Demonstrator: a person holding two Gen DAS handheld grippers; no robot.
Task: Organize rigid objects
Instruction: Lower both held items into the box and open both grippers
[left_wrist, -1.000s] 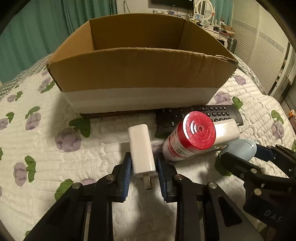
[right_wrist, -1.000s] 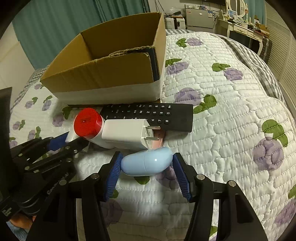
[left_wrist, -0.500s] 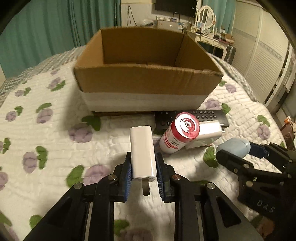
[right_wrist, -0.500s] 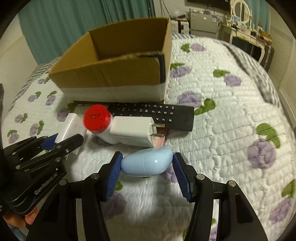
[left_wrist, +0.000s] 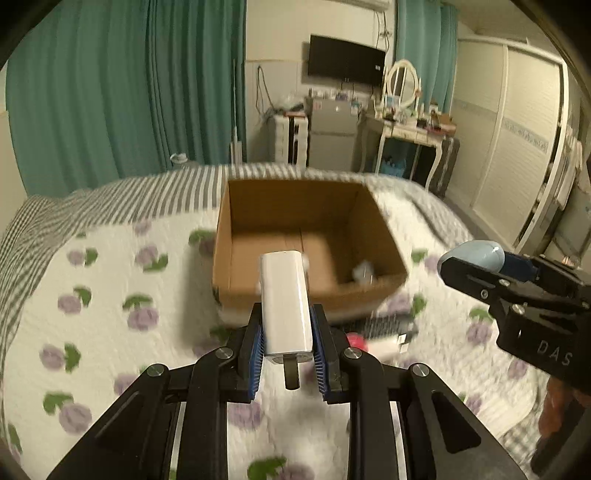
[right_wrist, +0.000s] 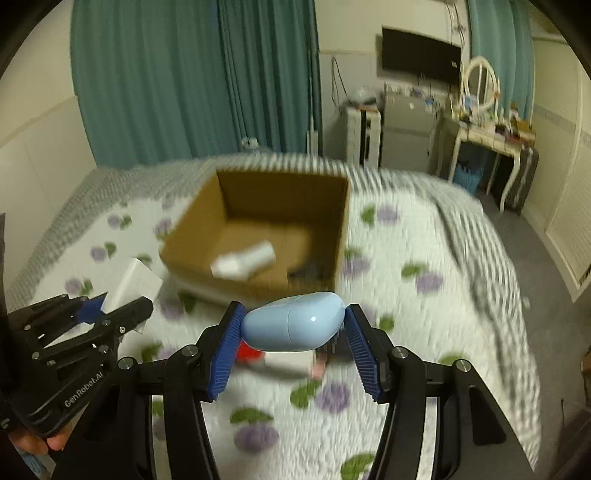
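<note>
**Cardboard box ahead, both grippers loaded above the bed**

Cardboard is what the eye lands on first: an open box (left_wrist: 310, 236) sits on the quilted bed (left_wrist: 110, 295), toward its far end, with teal curtains (left_wrist: 110, 92) behind. Something white already lies on the box floor; it is too blurred to name.

On the quilt just this side of the box, a dark remote (left_wrist: 384, 325) lies along the near wall, with a red-capped bottle (right_wrist: 251, 352) and another white item beside it, partly hidden by the jaws.

The left gripper (left_wrist: 288, 343) is clenched on a white charger (left_wrist: 284, 299). The charger's long axis runs straight out along the fingers toward the box, prongs pointing back at the camera. The right gripper (right_wrist: 293, 332) is clamped on a pale blue case (right_wrist: 293, 321) held crosswise, its long axis spanning from pad to pad.

Both loads hang clear of the quilt, on the near side of the box, the left one to the left and the right one to the right. The box opening lies forward and below both sets of fingers. Neither hand looks clearly closer; from the left view the charger's far tip already overlaps the near wall. My guess is that each needs to travel forward past the near wall before letting go.
</note>
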